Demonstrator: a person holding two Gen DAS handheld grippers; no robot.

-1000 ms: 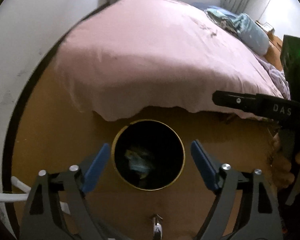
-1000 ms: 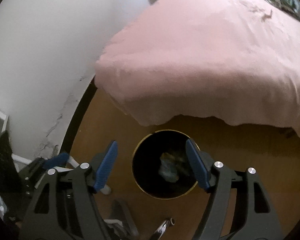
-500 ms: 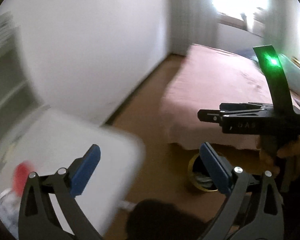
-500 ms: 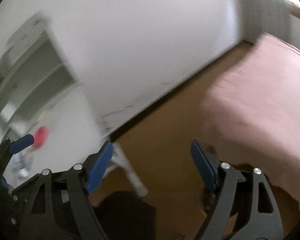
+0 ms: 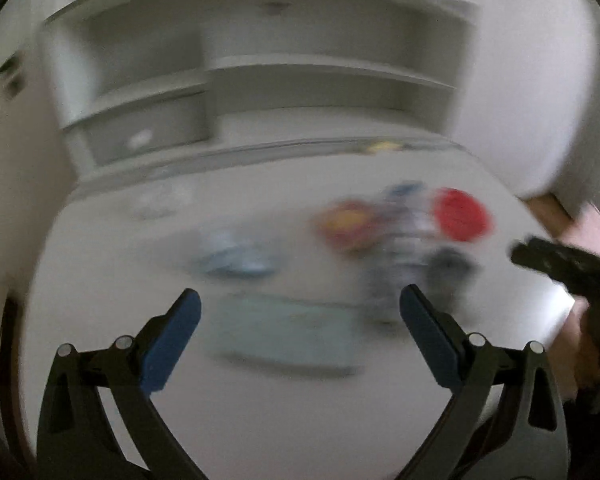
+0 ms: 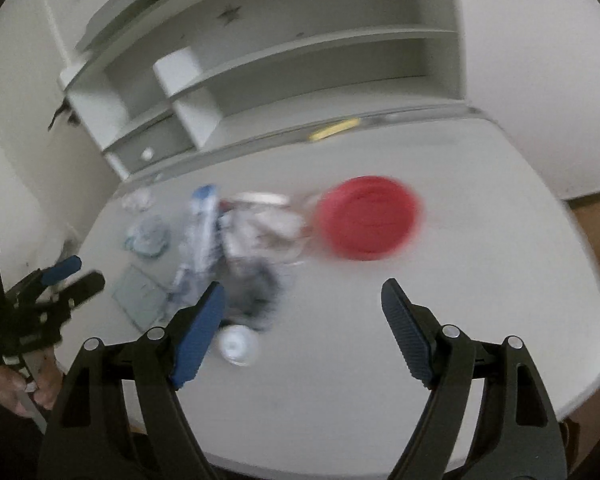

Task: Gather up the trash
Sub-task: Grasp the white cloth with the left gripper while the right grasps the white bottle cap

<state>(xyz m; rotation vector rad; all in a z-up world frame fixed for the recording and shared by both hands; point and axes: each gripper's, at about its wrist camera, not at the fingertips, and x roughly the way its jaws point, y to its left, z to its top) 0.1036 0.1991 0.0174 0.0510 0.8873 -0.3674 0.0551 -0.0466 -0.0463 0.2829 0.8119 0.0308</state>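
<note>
Trash pile [image 6: 236, 248] on table [image 6: 480, 280] — ahead of empty, spread right gripper [image 6: 300, 312]

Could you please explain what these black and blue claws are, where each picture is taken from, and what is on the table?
No robot here: a person carries a two-finger gripper in each hand, with a camera on each looking along its fingers. One picture is the left gripper view, the other the right gripper view. Both stand open and hold nothing. Below them is a white table with blurred litter: a red lid, crumpled wrappers, a small white cap and a flat clear sheet. White shelves stand behind. In the right view, the left gripper and the hand holding it show at the left edge.
</note>
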